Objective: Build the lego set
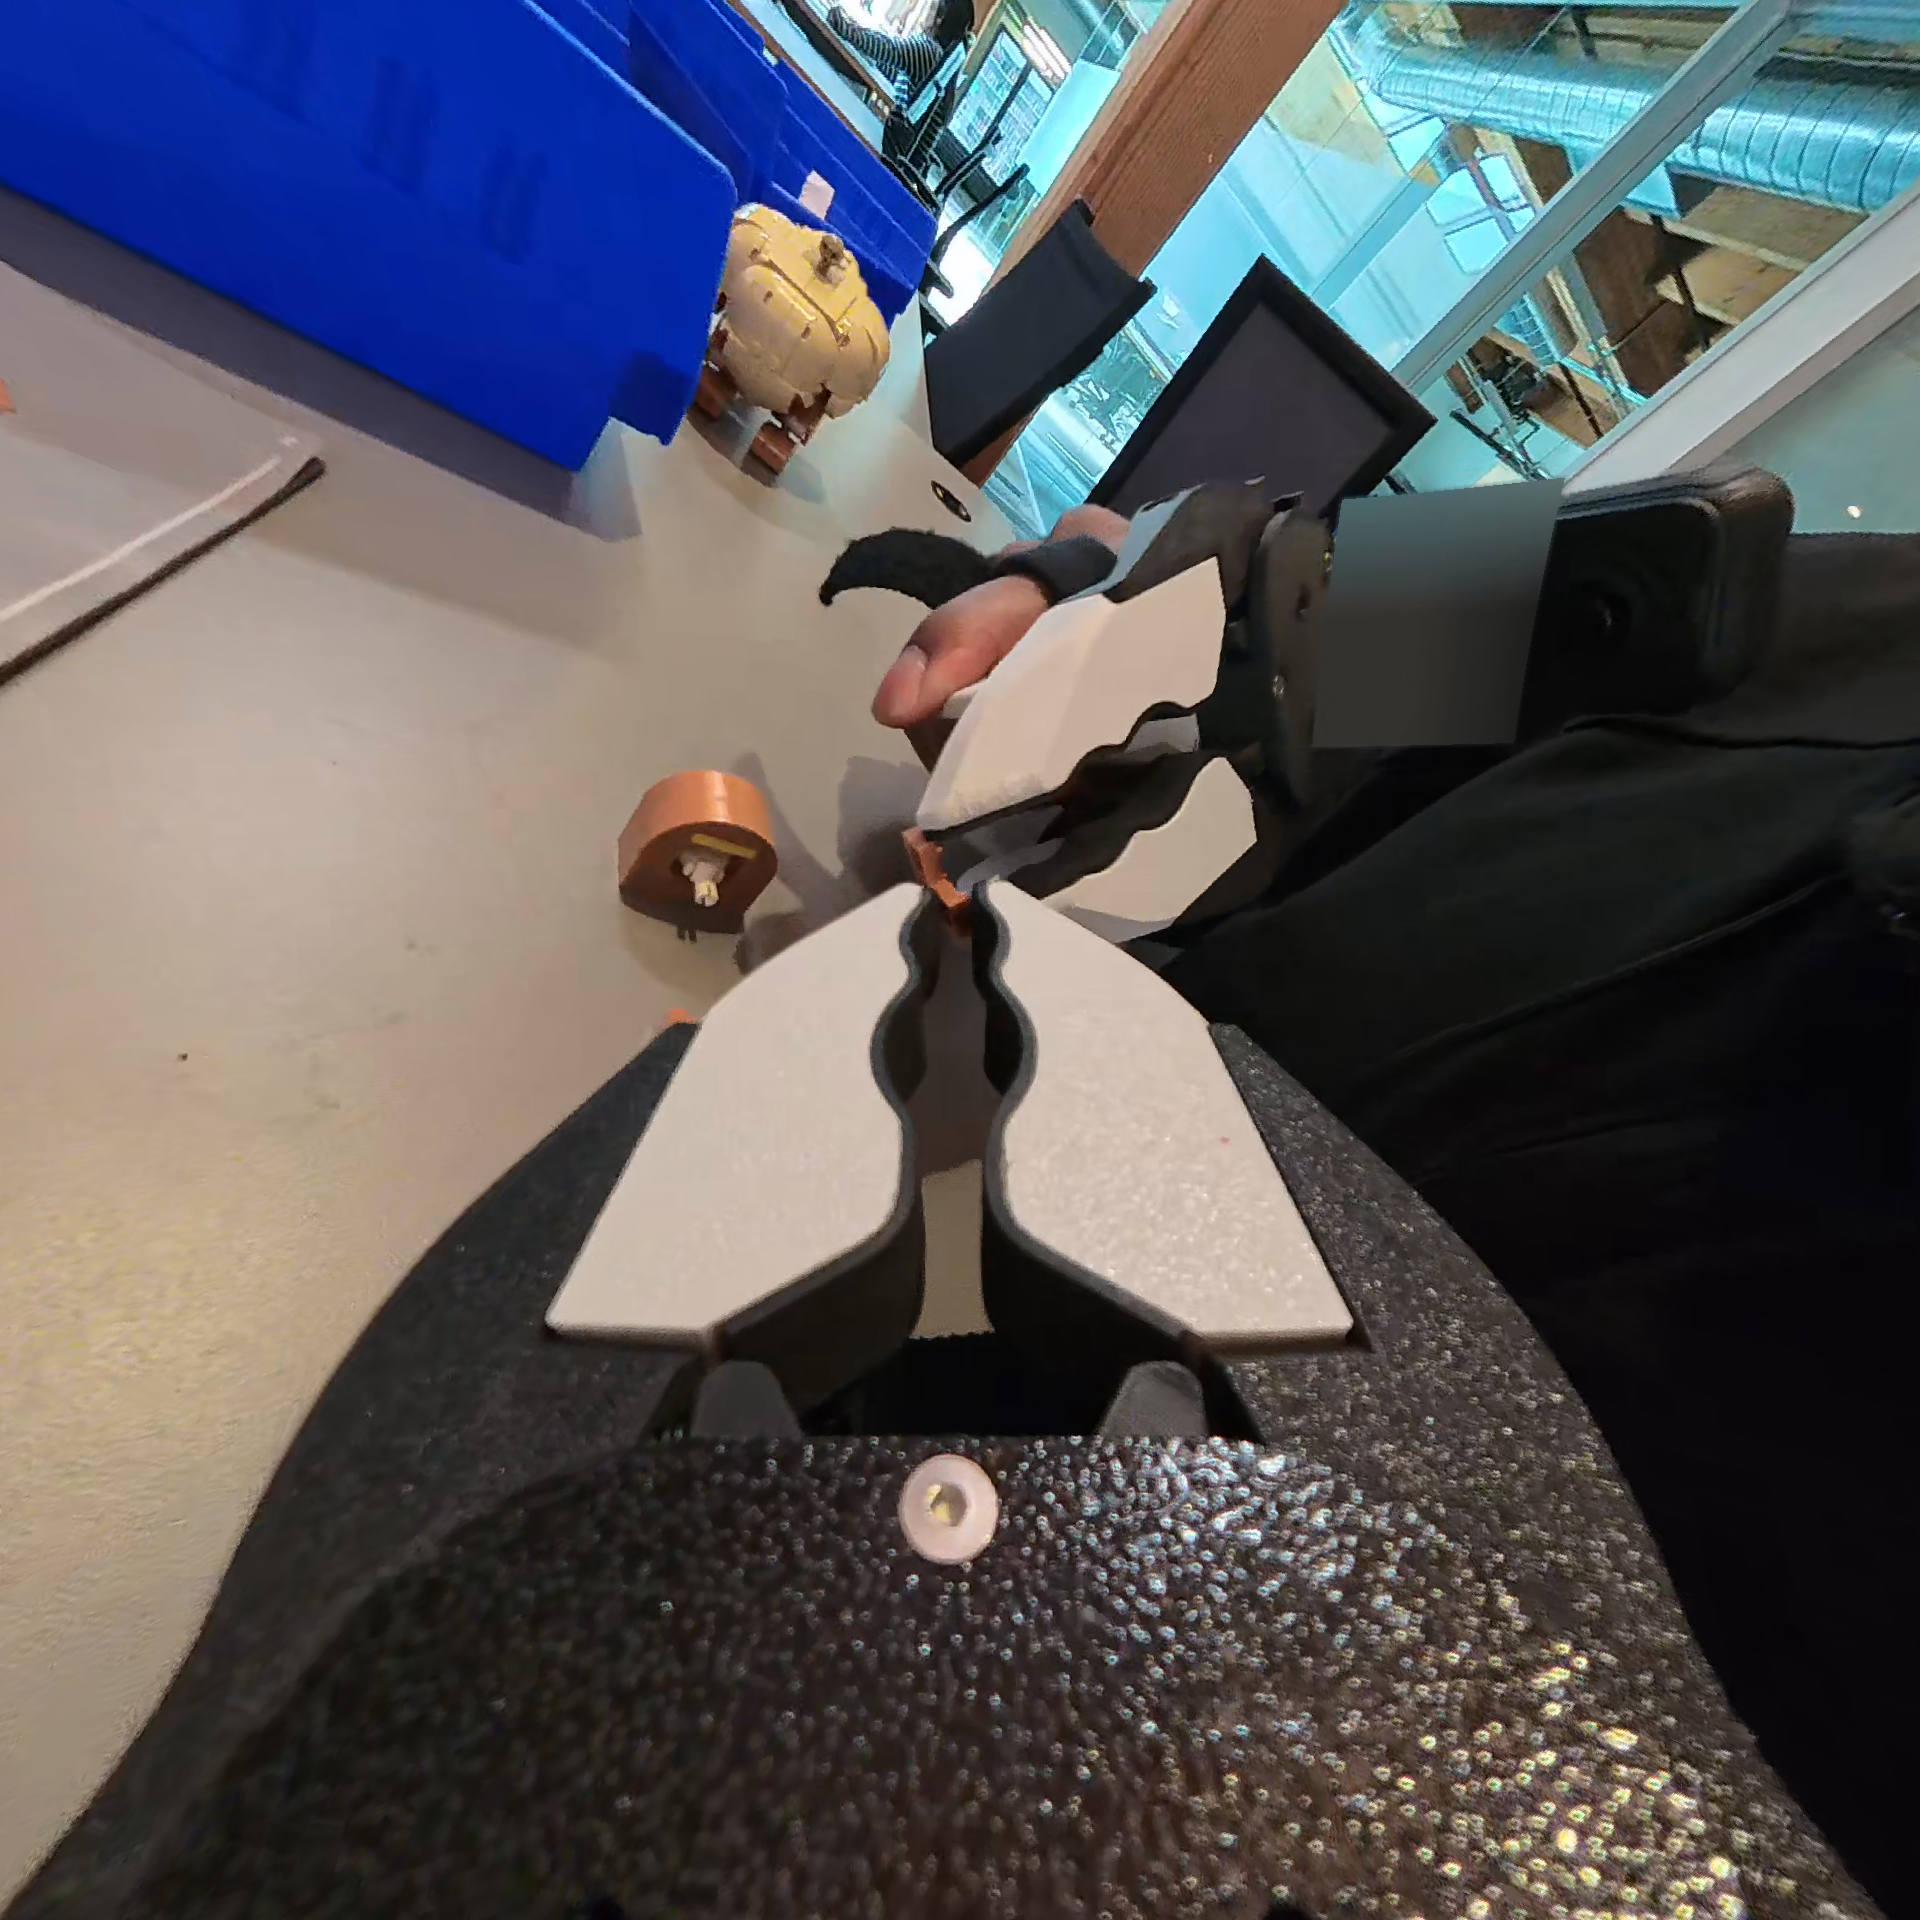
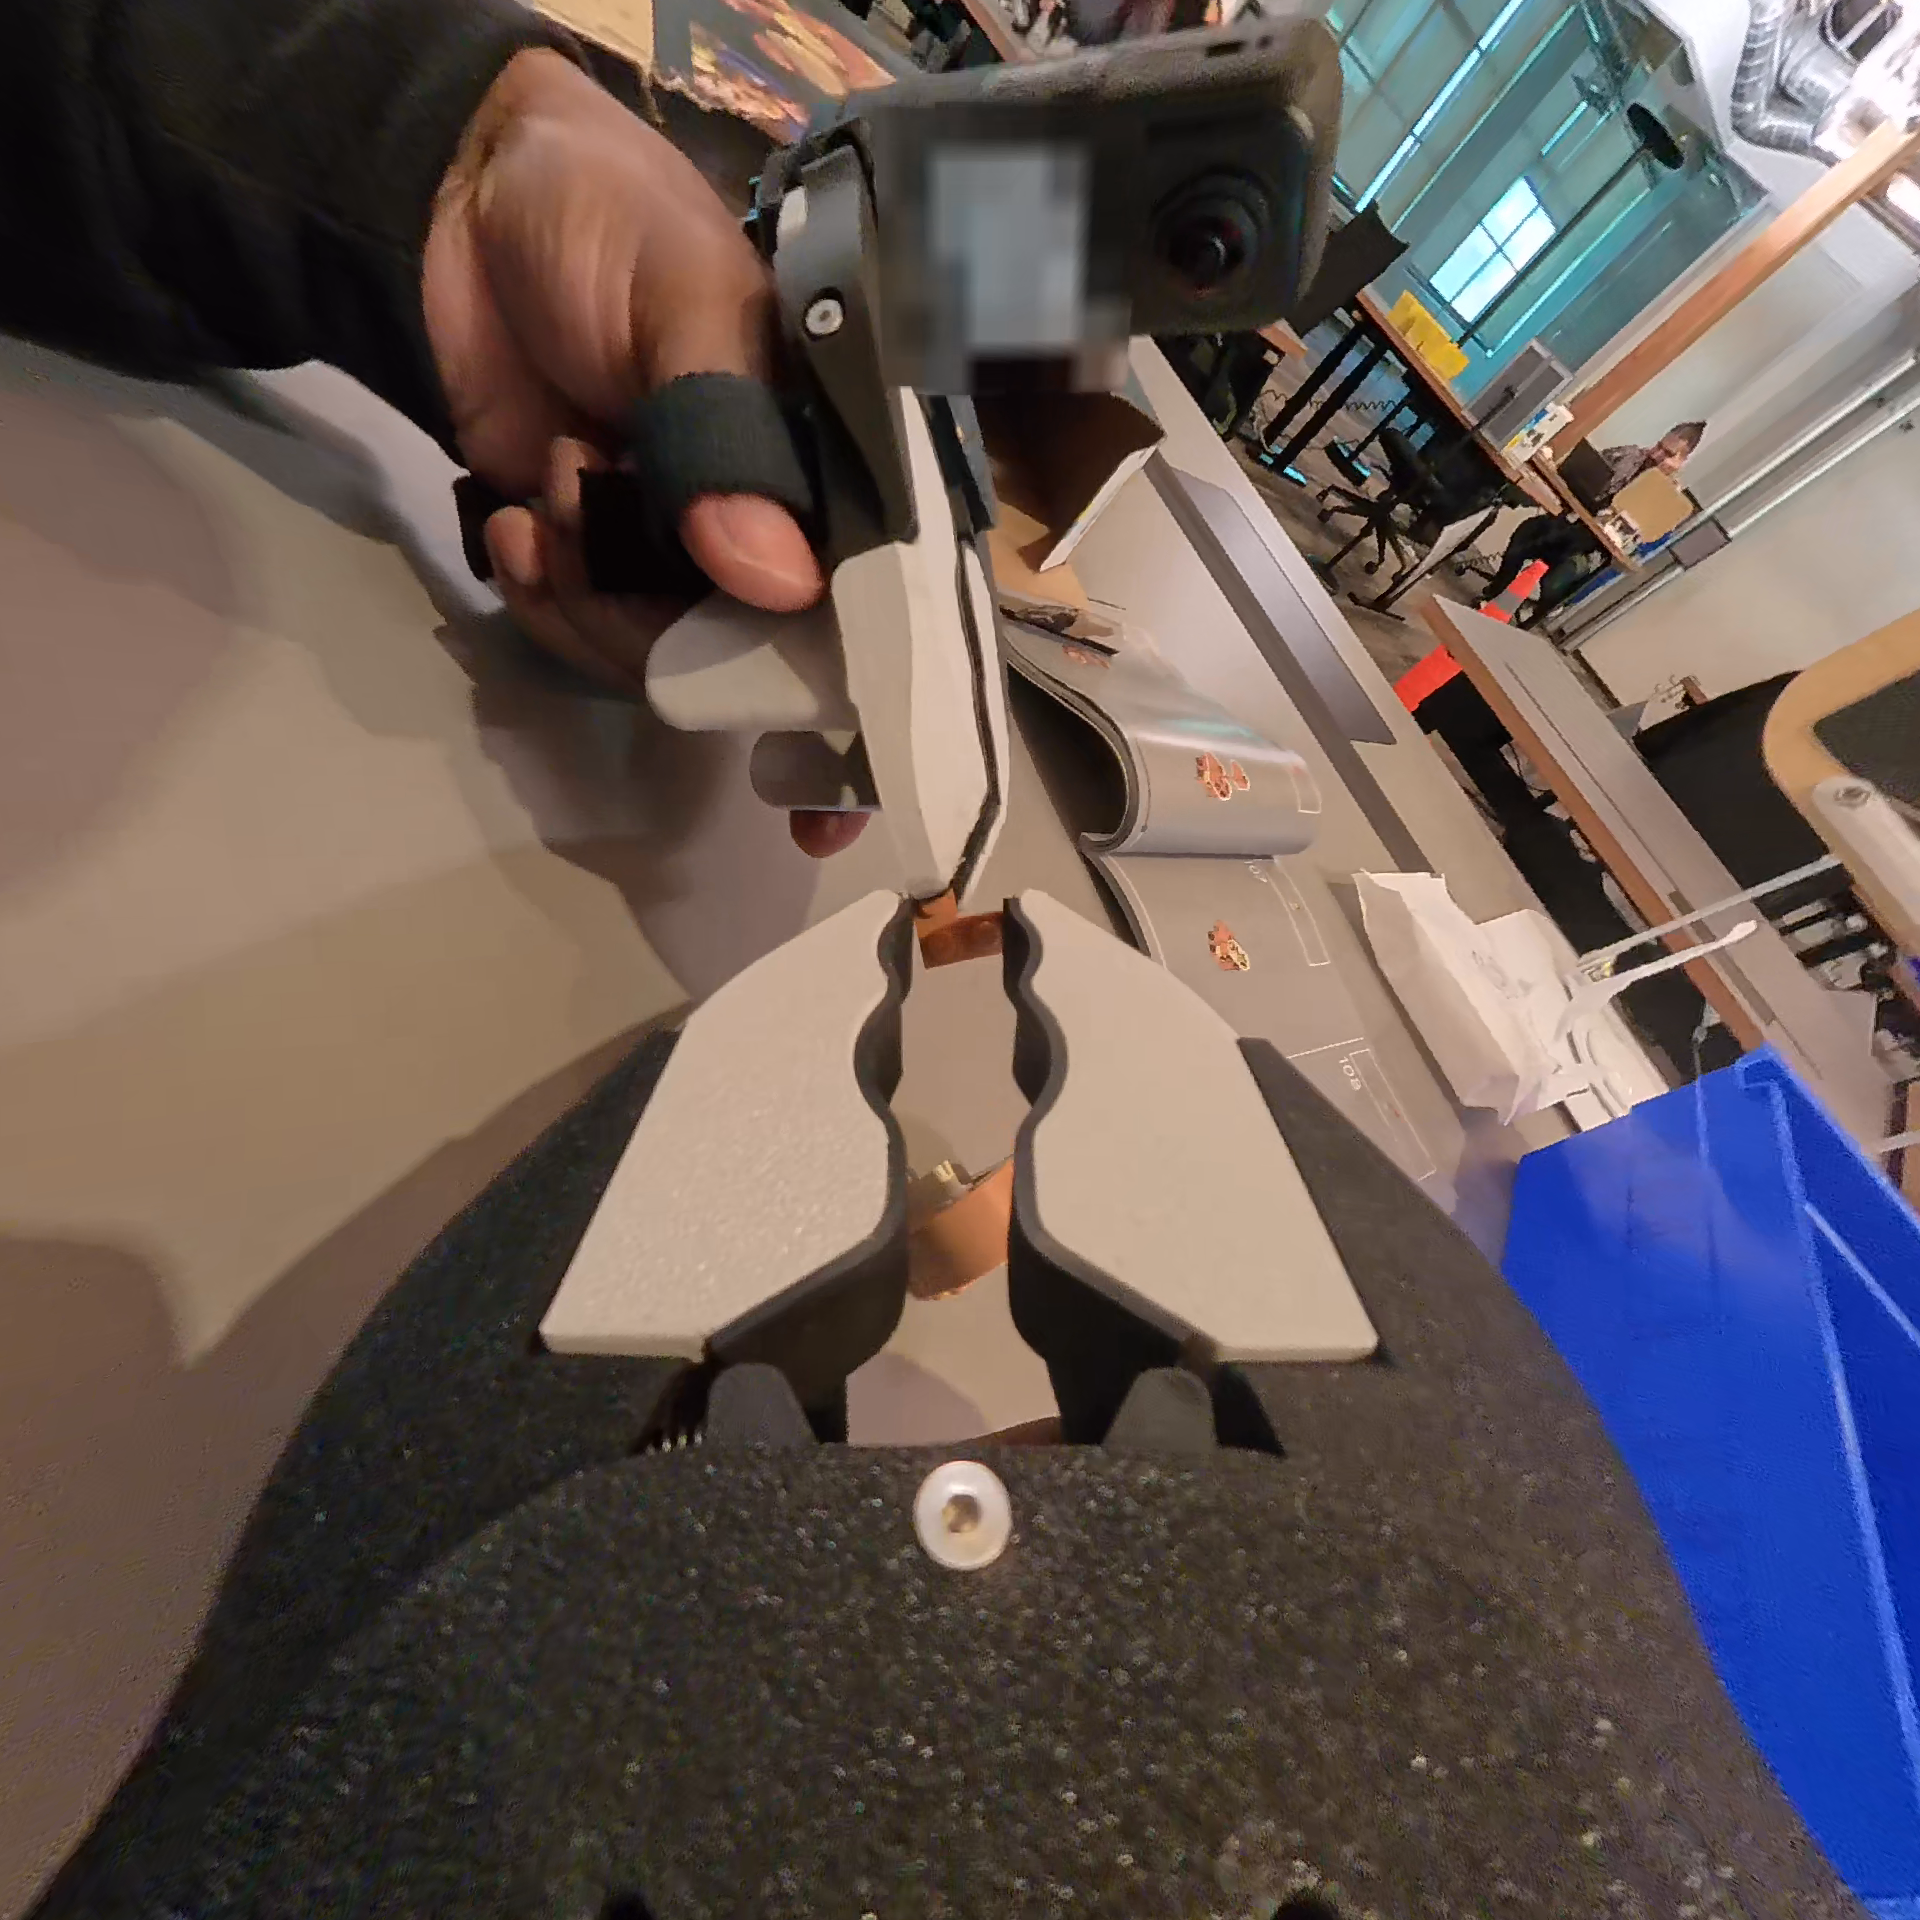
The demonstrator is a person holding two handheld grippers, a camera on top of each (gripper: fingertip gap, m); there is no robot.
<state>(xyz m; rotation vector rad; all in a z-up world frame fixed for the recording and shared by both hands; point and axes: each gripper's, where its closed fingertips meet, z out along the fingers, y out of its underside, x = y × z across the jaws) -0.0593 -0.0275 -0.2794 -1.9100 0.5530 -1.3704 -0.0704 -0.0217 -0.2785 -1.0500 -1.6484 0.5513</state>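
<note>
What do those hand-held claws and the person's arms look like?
Each claw has two pale grey, wavy-edged fingers lined in black on a speckled black body. A black camera block tops the handle, black fabric finger straps loop below, and the sleeves are black.

Glossy brown plastic piece (image 2: 956, 940); matt tabletop (image 1: 312, 935).

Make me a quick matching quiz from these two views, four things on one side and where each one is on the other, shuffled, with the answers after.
Things
1. small brown piece
2. round brown block
3. cream pumpkin model
4. open booklet

Places
A. on the table beside the blue bins
B. pinched between both tongs, the left and the right
C. lying flat beyond the right tongs
D. alone on the table, left of the left tongs

Pairs: 1-B, 2-D, 3-A, 4-C
</note>
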